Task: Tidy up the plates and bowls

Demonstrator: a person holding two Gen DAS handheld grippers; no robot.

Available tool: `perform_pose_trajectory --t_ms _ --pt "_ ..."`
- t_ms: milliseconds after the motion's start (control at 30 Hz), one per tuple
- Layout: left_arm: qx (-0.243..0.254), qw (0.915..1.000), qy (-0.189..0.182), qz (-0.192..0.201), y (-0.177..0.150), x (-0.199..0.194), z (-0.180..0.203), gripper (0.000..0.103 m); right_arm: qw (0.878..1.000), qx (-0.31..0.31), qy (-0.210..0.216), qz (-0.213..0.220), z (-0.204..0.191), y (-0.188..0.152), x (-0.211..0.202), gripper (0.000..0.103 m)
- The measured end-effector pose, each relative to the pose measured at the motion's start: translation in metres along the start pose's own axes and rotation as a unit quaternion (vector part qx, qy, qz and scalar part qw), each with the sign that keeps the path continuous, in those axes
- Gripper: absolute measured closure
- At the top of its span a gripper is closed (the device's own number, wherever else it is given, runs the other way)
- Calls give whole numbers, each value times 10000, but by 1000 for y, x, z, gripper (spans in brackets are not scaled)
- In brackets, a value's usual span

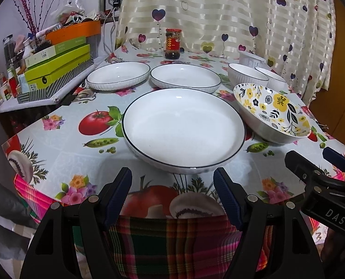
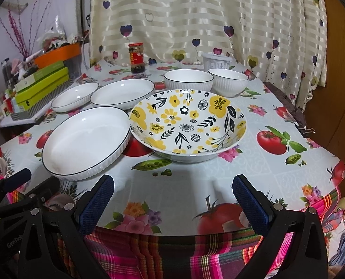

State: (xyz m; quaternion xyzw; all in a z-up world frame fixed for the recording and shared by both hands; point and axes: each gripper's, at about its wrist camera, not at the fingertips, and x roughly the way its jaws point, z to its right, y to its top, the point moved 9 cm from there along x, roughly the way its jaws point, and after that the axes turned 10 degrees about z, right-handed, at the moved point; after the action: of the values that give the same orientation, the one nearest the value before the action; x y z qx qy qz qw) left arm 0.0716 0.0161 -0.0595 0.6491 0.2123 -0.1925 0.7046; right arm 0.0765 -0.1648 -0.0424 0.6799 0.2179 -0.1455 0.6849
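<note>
showing the table [image 1: 63,144] at the outset of the sorting: nothing is stacked yet. the left gripper [image 1: 172,193] hangs just short of the nearest plate [image 1: 184,127], its jaws spread wide and holding nothing; the right gripper [image 2: 172,197] hangs before the flowered bowl [image 2: 188,123], jaws likewise wide and empty. two more plates [image 1: 118,74] [image 1: 185,76] lie side by side behind the nearest one, and two white bowls [image 2: 188,80] [image 2: 228,80] stand together at the back right, near a jar [image 1: 172,44]. the flowered bowl rests tilted, its rim seemingly leaning on the nearest plate. judged step: taking the nearest plate by its front rim. done well, one finger goes over the rim and one beneath, closing firmly on the ribbed wall, then lifting level; the leaning bowl may slip as the plate rises, so freeing it first with the right gripper seems prudent.
</note>
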Motion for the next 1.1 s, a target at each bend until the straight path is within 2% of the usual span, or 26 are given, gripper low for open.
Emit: perform_pose_trajectory --t_ms 267,400,500,600,667,800,933,1100 --pt "-81 9999 10 140 17 4 -15 30 9998 -59 155 106 0 13 5 0" --pt "-263 9996 -51 39 27 10 -27 30 9992 -173 266 238 -6 33 7 0" --pt "-263 9996 -5 49 39 14 -38 30 9980 -274 440 354 -11 52 8 0" --pt "-394 9992 5 35 50 19 -51 30 9960 -199 792 355 -18 73 15 0" --pt "-464 9989 106 53 61 23 -63 30 9943 -213 966 399 -25 90 23 0" --pt "-518 9980 326 166 82 31 -85 30 9931 -280 1041 470 -30 126 42 0" --pt "-617 9971 407 154 101 44 -105 30 9920 -658 938 527 -36 153 65 0" --pt "-780 9960 442 55 120 68 -127 30 9880 -923 1153 447 -53 181 102 0"
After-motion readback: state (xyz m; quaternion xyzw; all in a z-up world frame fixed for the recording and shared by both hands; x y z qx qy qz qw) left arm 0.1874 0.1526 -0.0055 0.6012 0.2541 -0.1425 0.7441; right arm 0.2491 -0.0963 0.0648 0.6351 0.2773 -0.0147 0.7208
